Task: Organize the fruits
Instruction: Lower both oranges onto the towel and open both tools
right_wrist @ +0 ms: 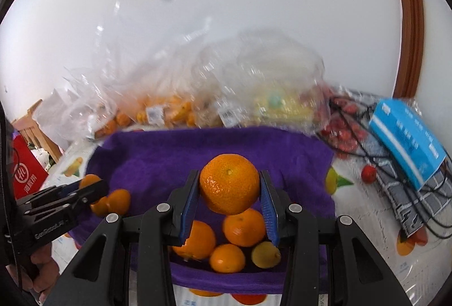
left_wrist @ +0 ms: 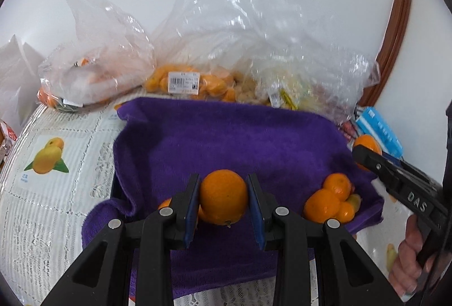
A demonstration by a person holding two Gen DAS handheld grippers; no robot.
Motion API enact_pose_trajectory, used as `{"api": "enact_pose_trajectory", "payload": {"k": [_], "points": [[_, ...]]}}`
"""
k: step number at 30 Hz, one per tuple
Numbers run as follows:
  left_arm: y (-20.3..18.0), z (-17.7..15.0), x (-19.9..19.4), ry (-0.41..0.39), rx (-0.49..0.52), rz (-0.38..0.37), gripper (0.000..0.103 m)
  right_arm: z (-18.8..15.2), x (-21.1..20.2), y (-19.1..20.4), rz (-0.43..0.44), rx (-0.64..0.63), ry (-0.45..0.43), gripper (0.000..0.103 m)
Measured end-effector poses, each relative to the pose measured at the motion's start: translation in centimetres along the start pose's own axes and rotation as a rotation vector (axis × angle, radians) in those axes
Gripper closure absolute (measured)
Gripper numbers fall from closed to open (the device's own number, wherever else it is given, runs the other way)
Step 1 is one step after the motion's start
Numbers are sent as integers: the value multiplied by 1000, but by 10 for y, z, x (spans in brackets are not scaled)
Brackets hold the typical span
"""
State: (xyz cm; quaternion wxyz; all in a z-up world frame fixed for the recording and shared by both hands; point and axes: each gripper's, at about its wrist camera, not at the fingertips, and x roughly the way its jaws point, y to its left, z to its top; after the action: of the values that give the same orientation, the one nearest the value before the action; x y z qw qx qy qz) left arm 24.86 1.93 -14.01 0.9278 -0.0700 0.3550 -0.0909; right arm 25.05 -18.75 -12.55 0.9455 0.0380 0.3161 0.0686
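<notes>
My left gripper (left_wrist: 223,200) is shut on an orange (left_wrist: 223,196) and holds it above the purple towel (left_wrist: 226,136) that lines a tray. My right gripper (right_wrist: 230,188) is shut on another orange (right_wrist: 229,187) over the towel's right side. Below it lie several oranges (right_wrist: 244,226) and one small yellow fruit (right_wrist: 266,253). The same pile (left_wrist: 329,201) shows at the right in the left wrist view. The right gripper with its orange shows there too (left_wrist: 367,149). The left gripper (right_wrist: 90,187) appears at the left of the right wrist view, with two oranges (right_wrist: 117,201) under it.
Clear plastic bags of oranges (left_wrist: 186,82) and other fruit (left_wrist: 93,71) stand behind the towel against the wall. A blue box (right_wrist: 406,142), a checked cloth and small red fruits (right_wrist: 343,125) lie to the right. A red bag (right_wrist: 24,176) stands left. The tablecloth (left_wrist: 56,164) has fruit prints.
</notes>
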Motion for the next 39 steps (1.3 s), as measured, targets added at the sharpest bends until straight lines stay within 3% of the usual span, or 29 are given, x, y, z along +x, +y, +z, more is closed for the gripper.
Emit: {"api": "enact_pose_trajectory", "payload": {"k": [17, 30, 39], "points": [[17, 3, -6, -52, -84, -5, 72, -5, 12, -20, -26, 43, -12, 62], [14, 0, 2, -36, -78, -10, 72, -21, 31, 6, 55, -1, -1, 62], [9, -3, 10, 9, -75, -41, 72, -26, 40, 9, 59, -3, 32, 62]]}}
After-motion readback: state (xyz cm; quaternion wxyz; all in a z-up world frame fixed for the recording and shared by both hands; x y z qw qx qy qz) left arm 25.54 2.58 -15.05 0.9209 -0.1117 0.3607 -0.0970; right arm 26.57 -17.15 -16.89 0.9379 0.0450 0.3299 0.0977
